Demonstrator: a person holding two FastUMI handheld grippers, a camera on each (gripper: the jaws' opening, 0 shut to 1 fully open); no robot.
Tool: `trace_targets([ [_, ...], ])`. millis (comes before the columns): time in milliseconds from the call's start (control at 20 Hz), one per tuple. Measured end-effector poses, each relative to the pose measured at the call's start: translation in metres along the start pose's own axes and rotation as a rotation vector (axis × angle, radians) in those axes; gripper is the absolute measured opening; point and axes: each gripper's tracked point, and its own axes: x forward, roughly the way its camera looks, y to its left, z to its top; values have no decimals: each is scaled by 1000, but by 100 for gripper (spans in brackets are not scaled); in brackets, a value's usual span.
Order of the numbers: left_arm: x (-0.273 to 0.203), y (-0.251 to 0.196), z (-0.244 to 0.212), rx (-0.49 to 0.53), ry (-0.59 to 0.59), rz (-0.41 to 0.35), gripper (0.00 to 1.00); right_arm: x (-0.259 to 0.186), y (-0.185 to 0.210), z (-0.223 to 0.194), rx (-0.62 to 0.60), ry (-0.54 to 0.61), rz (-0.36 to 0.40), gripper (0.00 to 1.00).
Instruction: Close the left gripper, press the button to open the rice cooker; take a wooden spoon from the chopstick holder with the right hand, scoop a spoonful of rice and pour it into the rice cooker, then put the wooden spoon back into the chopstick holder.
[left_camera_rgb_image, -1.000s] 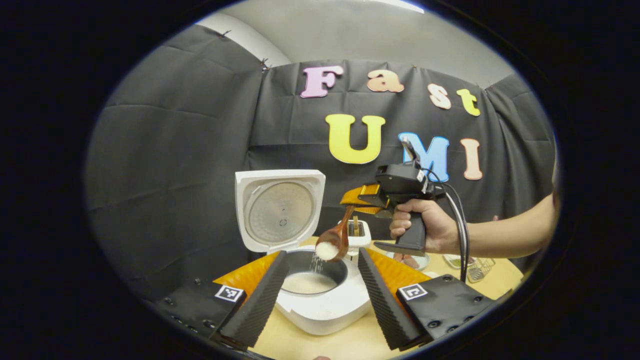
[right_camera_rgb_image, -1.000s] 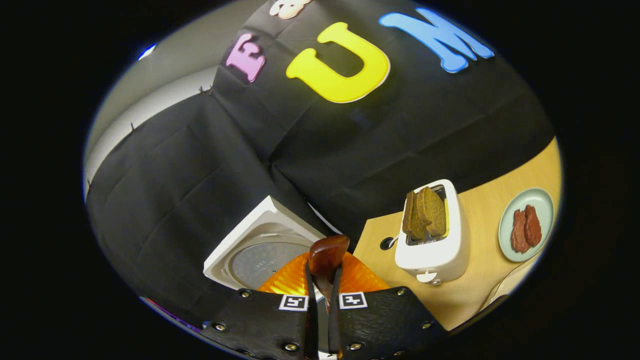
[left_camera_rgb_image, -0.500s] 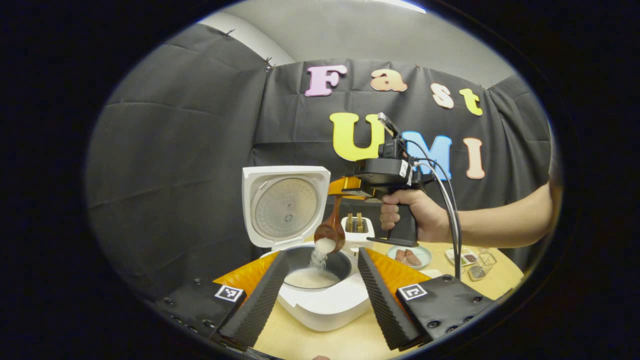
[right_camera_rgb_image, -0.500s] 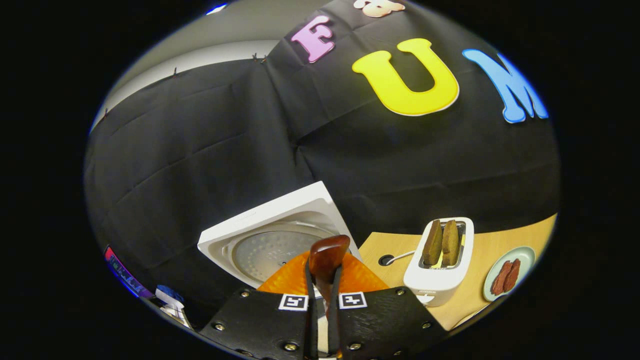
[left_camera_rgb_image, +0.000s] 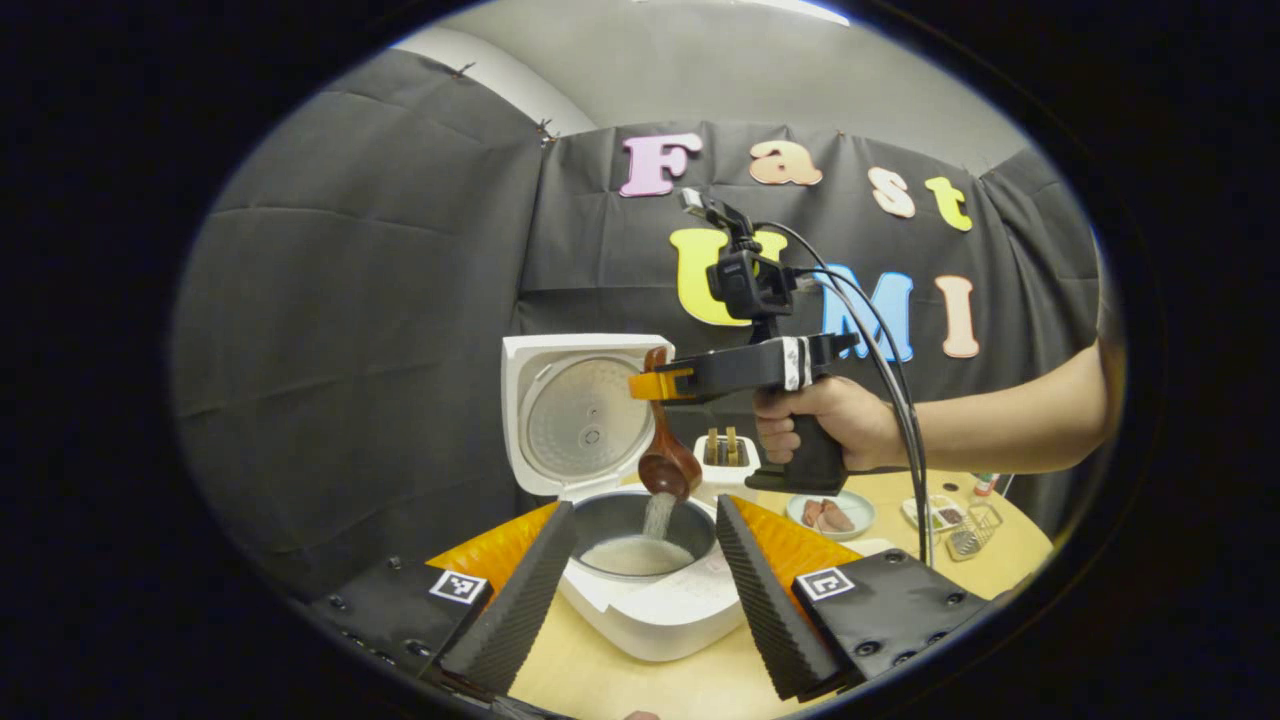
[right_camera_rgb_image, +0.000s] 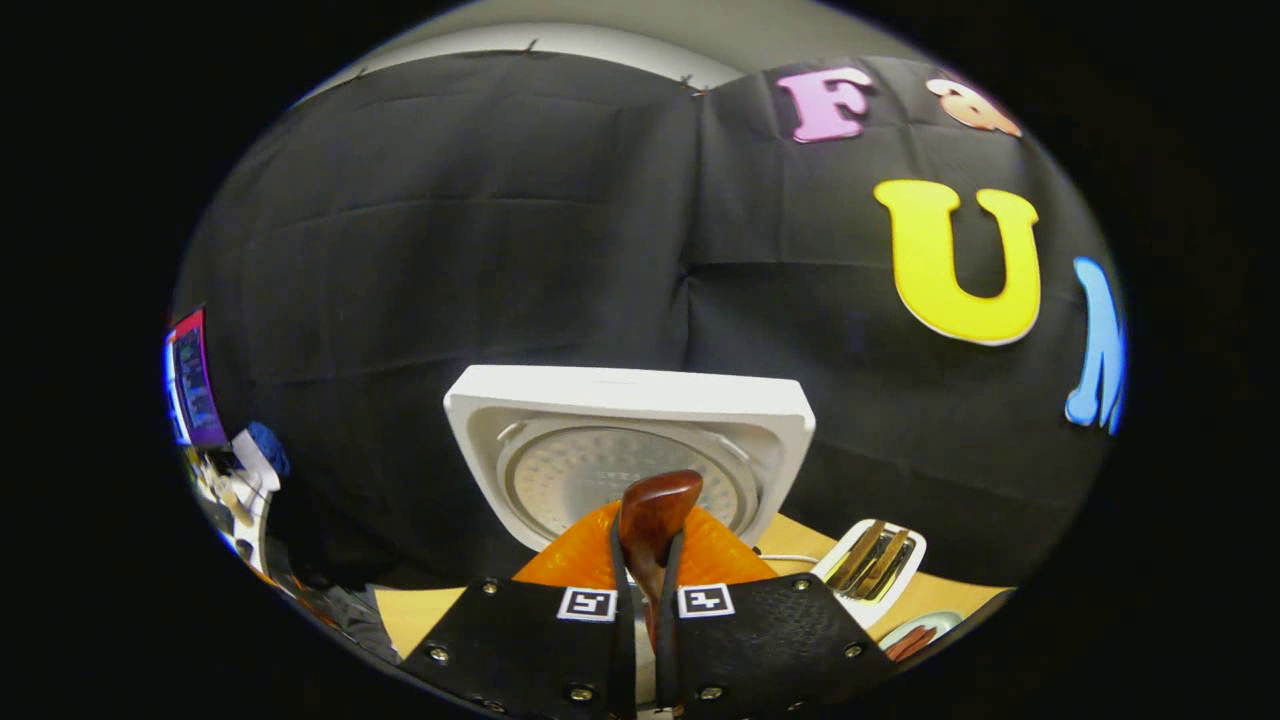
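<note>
Right gripper has both fingers pressed together on the handle of the wooden spoon; in the right gripper view I see the handle end poking up between them. In the left gripper view I see this same gripper held level by a hand above the rice cooker, with the spoon hanging bowl-down from its fingers. A thin stream of rice falls from the spoon's bowl into the inner pot, where I note a pale layer of rice already lying at the bottom. The cooker's lid stands open and upright behind the pot; in the right gripper view it faces the camera just beyond the spoon handle.

Left gripper sits low in front of the cooker, fingers spread wide apart with nothing between them; the cooker's front shows in the gap.

I see a white toaster with two slices up behind the cooker, and to its right a small plate with reddish pieces, all on the wooden table. I cannot make out the chopstick holder with certainty.
</note>
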Motion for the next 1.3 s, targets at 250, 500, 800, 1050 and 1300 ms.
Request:
trace_targets([
  [250, -9, 3, -1, 0, 1, 7, 96, -2, 1, 8, -172, -16, 7, 8],
  [500, -3, -1, 10, 1, -9, -4, 96, -19, -18, 20, 8, -59, -13, 8],
  [800, 8, -19, 15, -20, -16, -69, 98, -63, -86, 21, 497, -90, -47, 8],
  [1050, 18, -48, 18, -60, -16, -149, 96, -131, -142, -2, 810, -147, -119, 8],
  [1300, 33, -88, 21, -51, -18, -241, 98, -204, -199, -33, 1058, -232, -214, 8],
])
